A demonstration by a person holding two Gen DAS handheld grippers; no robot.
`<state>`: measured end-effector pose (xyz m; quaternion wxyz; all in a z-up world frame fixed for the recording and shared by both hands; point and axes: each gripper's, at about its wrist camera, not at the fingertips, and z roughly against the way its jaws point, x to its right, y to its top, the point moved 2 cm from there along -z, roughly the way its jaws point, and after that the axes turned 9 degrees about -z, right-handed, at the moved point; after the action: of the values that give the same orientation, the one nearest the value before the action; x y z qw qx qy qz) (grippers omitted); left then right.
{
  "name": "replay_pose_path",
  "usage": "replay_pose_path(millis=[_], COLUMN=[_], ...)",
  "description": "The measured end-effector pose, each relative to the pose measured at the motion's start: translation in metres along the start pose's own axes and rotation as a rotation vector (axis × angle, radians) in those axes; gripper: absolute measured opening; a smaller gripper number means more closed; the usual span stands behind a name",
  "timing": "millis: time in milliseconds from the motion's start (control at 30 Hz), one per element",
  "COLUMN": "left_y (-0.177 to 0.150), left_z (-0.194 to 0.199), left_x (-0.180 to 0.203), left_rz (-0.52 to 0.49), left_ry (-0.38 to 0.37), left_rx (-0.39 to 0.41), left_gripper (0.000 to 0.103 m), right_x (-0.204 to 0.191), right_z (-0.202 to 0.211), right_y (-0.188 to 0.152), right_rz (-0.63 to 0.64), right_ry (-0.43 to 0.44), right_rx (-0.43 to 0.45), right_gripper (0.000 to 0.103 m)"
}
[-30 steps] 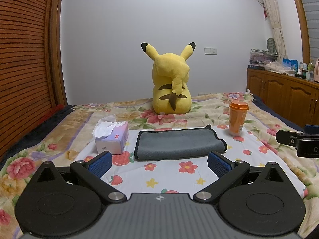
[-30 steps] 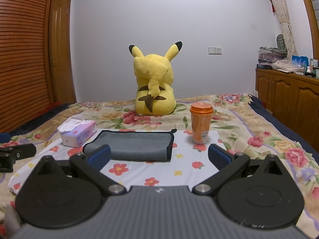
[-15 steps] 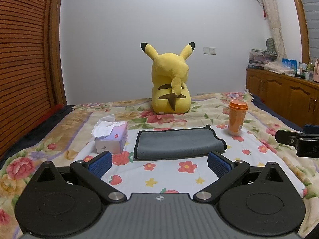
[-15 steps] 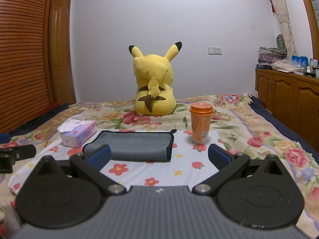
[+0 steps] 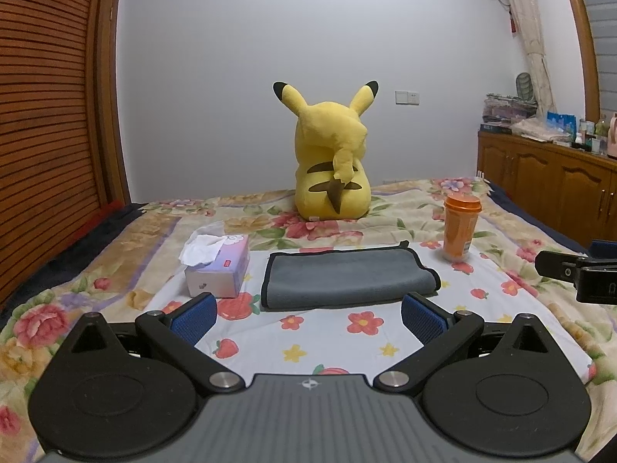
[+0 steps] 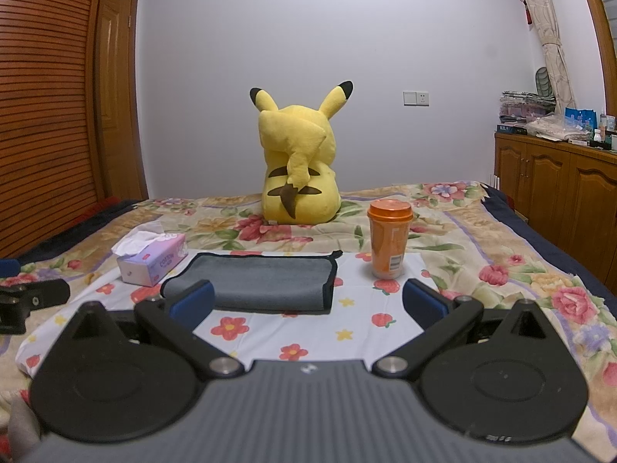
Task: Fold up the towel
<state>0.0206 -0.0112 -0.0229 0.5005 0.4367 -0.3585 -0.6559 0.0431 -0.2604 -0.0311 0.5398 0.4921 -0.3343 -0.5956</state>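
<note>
Both tongs are held wide open with nothing in them: the left tongs (image 5: 308, 314) at the bottom of the left view, the right tongs (image 6: 306, 303) at the bottom of the right view. A gray towel (image 5: 347, 279), which seems to be folded already, is seen lying on the bed (image 5: 327, 332) mid-frame, between a tissue box (image 5: 218, 266) and an orange cup (image 5: 459, 227). A yellow plush toy (image 5: 331, 166) is seen behind.

We see bare sheet (image 5: 331, 332) in front of the towel (image 5: 347, 279), so approach from here is open. Tissue box (image 5: 218, 268) crowds its left edge; orange cup (image 5: 461, 229) stands near its right corner; plush (image 5: 331, 162) sits behind.
</note>
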Motion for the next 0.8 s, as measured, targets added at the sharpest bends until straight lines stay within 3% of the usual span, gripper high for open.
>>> replay_pose_path(millis=[800], left_y=[0.0003], left_z=[-0.0012], left_x=[-0.0014], left_rz=[0.001], left_ry=[-0.002], left_rx=[-0.004], left_gripper=[0.103], right_x=[-0.0005], right_z=[0.0004], right_y=[-0.0001], right_rz=[0.001], right_ry=[0.0], right_rx=[0.0], right_gripper=[0.103])
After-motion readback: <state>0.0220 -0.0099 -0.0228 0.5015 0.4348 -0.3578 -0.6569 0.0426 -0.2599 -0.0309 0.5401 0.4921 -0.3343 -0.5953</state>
